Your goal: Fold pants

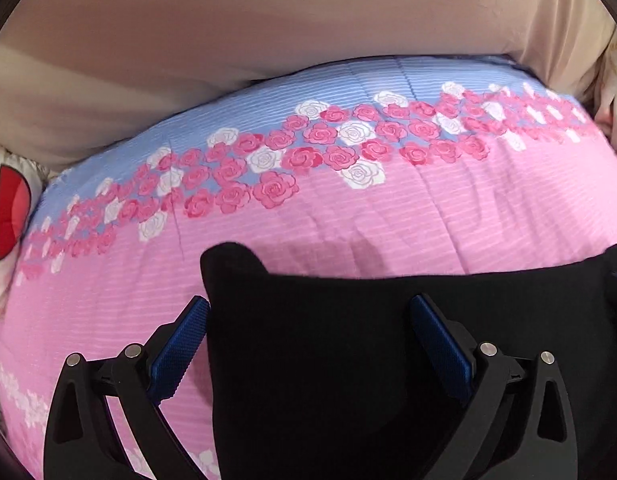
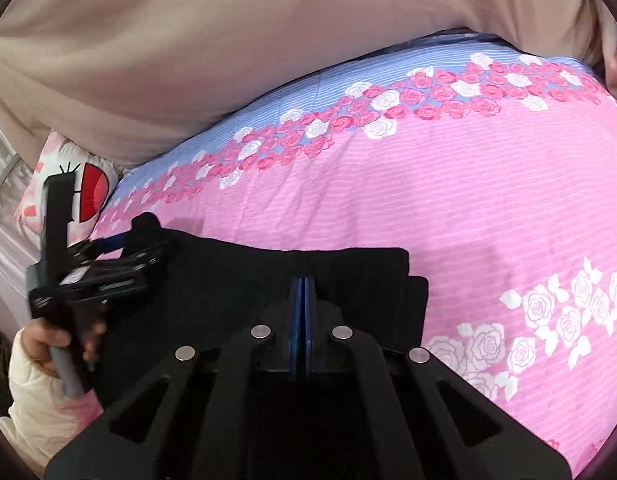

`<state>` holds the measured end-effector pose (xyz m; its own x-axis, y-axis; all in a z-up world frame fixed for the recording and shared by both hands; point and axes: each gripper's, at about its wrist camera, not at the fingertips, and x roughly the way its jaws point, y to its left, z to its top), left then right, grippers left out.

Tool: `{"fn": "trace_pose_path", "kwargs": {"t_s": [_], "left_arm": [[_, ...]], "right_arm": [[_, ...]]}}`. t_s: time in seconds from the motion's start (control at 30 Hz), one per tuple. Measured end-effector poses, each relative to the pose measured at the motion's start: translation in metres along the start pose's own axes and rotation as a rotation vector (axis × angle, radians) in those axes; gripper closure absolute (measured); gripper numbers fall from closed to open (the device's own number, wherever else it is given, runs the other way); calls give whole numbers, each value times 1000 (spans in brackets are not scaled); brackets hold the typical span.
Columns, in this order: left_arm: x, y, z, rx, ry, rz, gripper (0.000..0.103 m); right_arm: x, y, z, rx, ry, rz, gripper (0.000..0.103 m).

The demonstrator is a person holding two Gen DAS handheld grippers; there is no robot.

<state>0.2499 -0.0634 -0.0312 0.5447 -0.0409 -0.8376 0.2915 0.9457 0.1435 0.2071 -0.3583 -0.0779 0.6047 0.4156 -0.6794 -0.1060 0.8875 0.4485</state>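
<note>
The black pants lie on the bed's pink rose-print bedspread, near its front edge, already doubled into a compact stack: layered edges show at the right end, so at least one fold looks done. What remains, I judge, is setting the last layer down and smoothing it. The stack's long axis runs left to right across the bed, parallel to the beige headboard cushion; waistband and hems cannot be told apart. The right gripper is clenched on the fabric's top layer. The left gripper is spread, straddling the left corner without pinching.
</note>
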Motion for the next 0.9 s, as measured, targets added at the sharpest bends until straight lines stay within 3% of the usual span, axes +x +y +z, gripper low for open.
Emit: {"fn": "trace_pose_path", "kwargs": {"t_s": [0.13, 0.2, 0.3, 0.37, 0.43, 0.5, 0.57, 0.73, 0.9], "left_arm": [[-39, 8, -10, -6, -65, 6, 5], [-67, 8, -24, -11, -110, -21, 5], [-87, -11, -46, 14, -115, -110, 5], [-89, -32, -58, 53, -112, -126, 5], [-88, -54, -69, 107, -108, -126, 5], [-77, -71, -79, 149, -86, -115, 5], [-64, -84, -85, 173, -96, -58, 5], [-63, -84, -79, 146, -94, -61, 5], [-72, -79, -83, 123, -86, -54, 5]], "right_arm": [[-44, -1, -5, 44, -96, -7, 79], [-47, -2, -9, 62, -79, -14, 36], [-37, -4, -12, 59, -54, 17, 36], [-28, 2, -14, 42, -35, 14, 38], [-17, 9, -19, 5, -3, 4, 55], [-1, 16, -22, -42, 18, -30, 82], [-3, 12, -18, -36, 4, -30, 92], [2, -2, -17, 2, 8, -27, 86], [-50, 19, -35, -7, -98, -76, 76]]}}
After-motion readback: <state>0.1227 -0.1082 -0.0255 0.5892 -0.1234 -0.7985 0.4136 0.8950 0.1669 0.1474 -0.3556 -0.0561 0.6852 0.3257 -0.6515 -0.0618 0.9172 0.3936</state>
